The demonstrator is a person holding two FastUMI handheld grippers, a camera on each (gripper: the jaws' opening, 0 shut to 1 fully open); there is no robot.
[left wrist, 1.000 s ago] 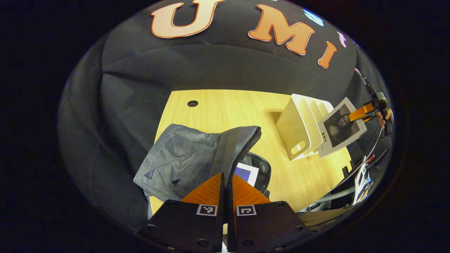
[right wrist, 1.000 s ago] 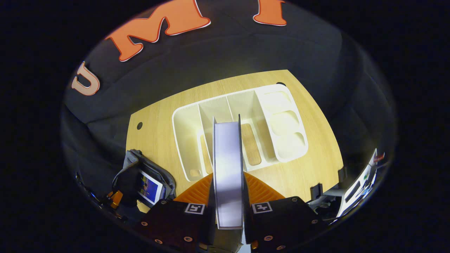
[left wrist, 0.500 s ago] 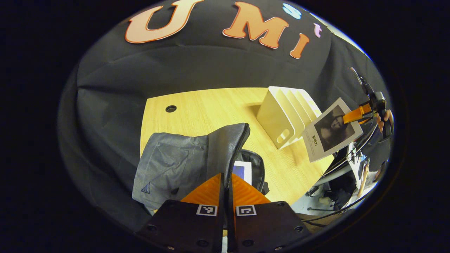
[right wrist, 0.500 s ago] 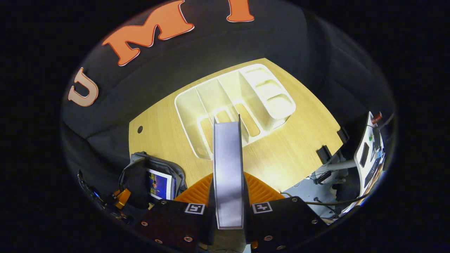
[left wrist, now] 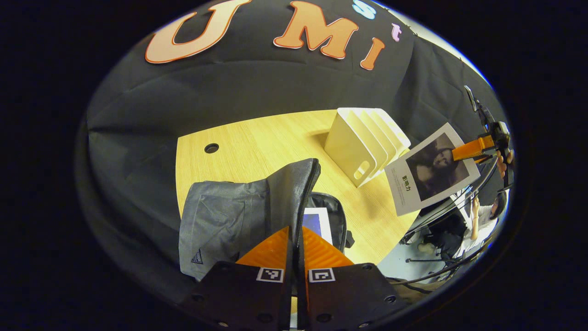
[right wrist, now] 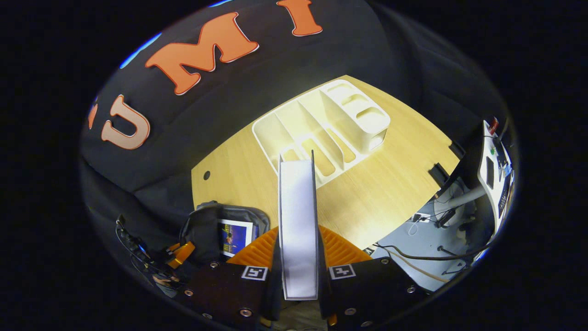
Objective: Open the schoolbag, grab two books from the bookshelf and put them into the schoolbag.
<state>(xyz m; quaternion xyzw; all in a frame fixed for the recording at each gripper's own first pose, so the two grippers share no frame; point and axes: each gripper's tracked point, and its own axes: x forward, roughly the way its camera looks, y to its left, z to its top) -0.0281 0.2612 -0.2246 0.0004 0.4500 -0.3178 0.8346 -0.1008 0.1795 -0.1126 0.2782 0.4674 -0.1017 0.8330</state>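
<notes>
The grey schoolbag (left wrist: 225,220) lies open on the wooden table (left wrist: 257,142), and a blue-covered book (left wrist: 316,224) sits inside it. My left gripper (left wrist: 295,230) is shut on the zipper edge of the bag's flap and holds it up. In the left gripper view, far right, my right gripper (left wrist: 473,149) holds a book with a dark portrait cover (left wrist: 432,174) in the air beside the white bookshelf (left wrist: 363,142). In the right gripper view my right gripper (right wrist: 297,228) is shut on that book (right wrist: 297,202), seen edge-on above the table. The bookshelf (right wrist: 321,126) lies beyond it, and the open schoolbag (right wrist: 206,225) lower left.
The table's front edge (right wrist: 395,220) runs close below the held book. Past it are the floor with cables (right wrist: 413,248) and a white stand with a device (right wrist: 494,170). A round cable hole (left wrist: 211,148) is in the table, far left.
My right gripper has drawn the portrait book back from the bookshelf and out over the table's front edge. The left gripper keeps hold of the flap while its view swings slightly.
</notes>
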